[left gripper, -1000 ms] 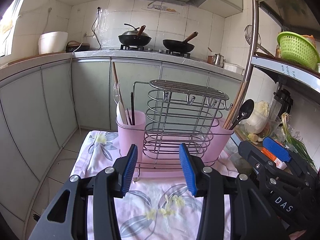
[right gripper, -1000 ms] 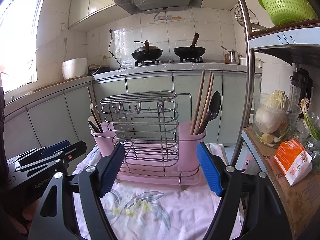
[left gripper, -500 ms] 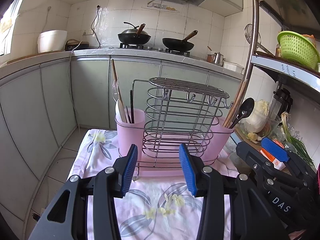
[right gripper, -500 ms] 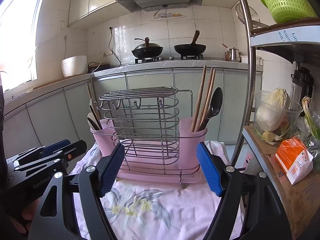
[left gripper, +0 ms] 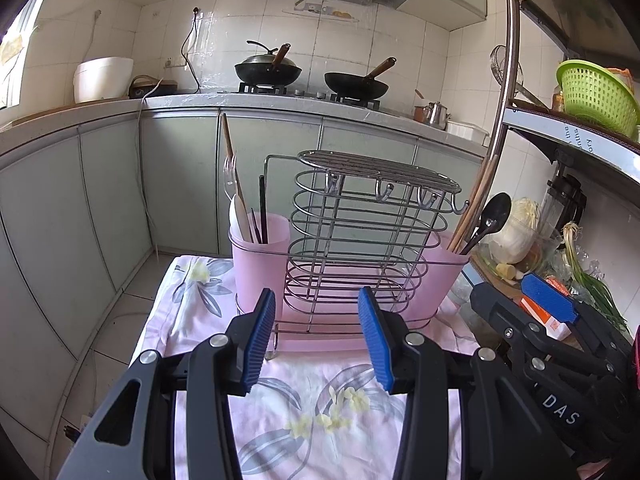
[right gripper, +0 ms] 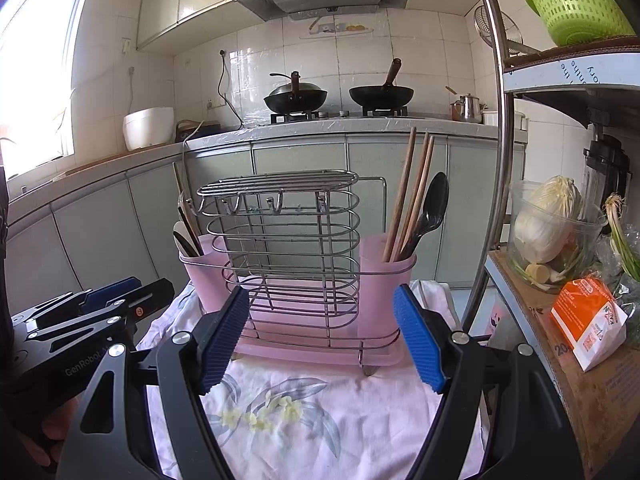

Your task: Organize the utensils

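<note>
Blue-padded left gripper and right gripper both gape wide, holding nothing, over the floral cloth. Just ahead stands the wire rack; its pink cups hold chopsticks and a black spoon, their lower ends hidden.

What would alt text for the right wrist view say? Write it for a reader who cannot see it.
The open right gripper faces a wire utensil rack on a floral cloth, holding nothing. Its pink right cup holds wooden chopsticks and a black spoon; its left cup holds more utensils. The left gripper shows at left.
</note>
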### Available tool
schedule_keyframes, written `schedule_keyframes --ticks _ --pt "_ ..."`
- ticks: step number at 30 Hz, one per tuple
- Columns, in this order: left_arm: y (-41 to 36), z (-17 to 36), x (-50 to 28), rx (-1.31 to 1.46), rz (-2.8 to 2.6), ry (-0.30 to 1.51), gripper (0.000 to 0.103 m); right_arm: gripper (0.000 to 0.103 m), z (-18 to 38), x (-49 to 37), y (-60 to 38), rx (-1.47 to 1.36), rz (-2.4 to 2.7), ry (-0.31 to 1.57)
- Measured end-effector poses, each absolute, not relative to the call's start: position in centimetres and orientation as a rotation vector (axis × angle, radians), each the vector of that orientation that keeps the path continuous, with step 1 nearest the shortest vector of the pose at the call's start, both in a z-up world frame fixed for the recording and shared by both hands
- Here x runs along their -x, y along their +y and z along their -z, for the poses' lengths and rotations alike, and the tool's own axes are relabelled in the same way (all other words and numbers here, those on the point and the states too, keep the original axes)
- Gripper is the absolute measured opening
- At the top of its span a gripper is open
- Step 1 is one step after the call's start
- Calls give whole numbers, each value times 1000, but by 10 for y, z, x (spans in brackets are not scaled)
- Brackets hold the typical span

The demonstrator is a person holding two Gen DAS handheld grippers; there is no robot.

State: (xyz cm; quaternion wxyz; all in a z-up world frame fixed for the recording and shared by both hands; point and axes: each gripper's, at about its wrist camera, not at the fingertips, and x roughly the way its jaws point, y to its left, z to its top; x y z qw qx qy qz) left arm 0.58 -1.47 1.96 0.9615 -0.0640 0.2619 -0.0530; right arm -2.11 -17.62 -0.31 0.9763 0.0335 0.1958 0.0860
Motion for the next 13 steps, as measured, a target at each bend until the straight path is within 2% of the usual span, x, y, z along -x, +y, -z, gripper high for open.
schedule_keyframes --ticks 13 --pt "-12 -14 -11 139 107 545 43 75 4 18 -176 -64 -172 405"
